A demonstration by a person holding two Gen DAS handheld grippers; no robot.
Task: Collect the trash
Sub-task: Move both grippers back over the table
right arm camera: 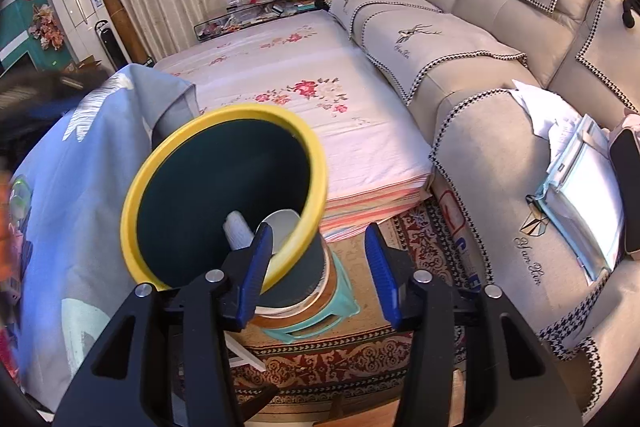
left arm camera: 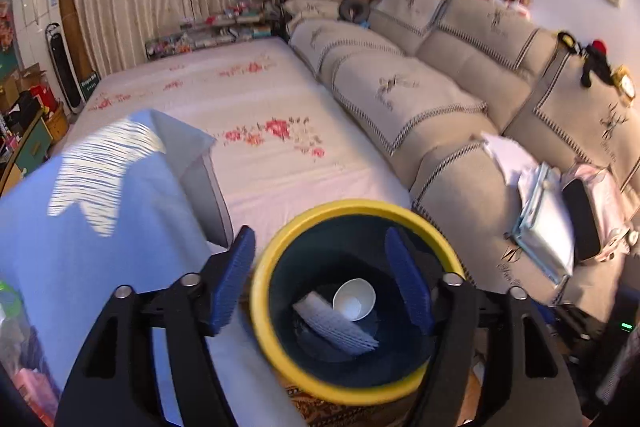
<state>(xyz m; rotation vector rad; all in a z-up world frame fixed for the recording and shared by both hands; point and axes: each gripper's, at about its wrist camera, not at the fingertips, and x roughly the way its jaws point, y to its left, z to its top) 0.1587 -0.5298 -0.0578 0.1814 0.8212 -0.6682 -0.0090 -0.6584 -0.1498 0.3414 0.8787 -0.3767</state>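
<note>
The yellow-rimmed bin (left arm camera: 256,307) stands on a teal stool (right arm camera: 344,303) between the bed (left arm camera: 256,131) and the sofa (left arm camera: 460,163). The left gripper (left arm camera: 324,279) hovers directly above its mouth, jaws wide and empty. A paper cup (left arm camera: 354,299) and a crumpled wrapper (left arm camera: 336,325) (already dropped, it seems) lie at the bottom. The right gripper (right arm camera: 320,267), half open and empty, sits just beside the rim.

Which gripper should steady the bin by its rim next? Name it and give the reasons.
Right, probably. The right gripper is open and empty, with one finger right beside the yellow rim of the bin. The left gripper is open, centred over the bin's mouth.
</note>
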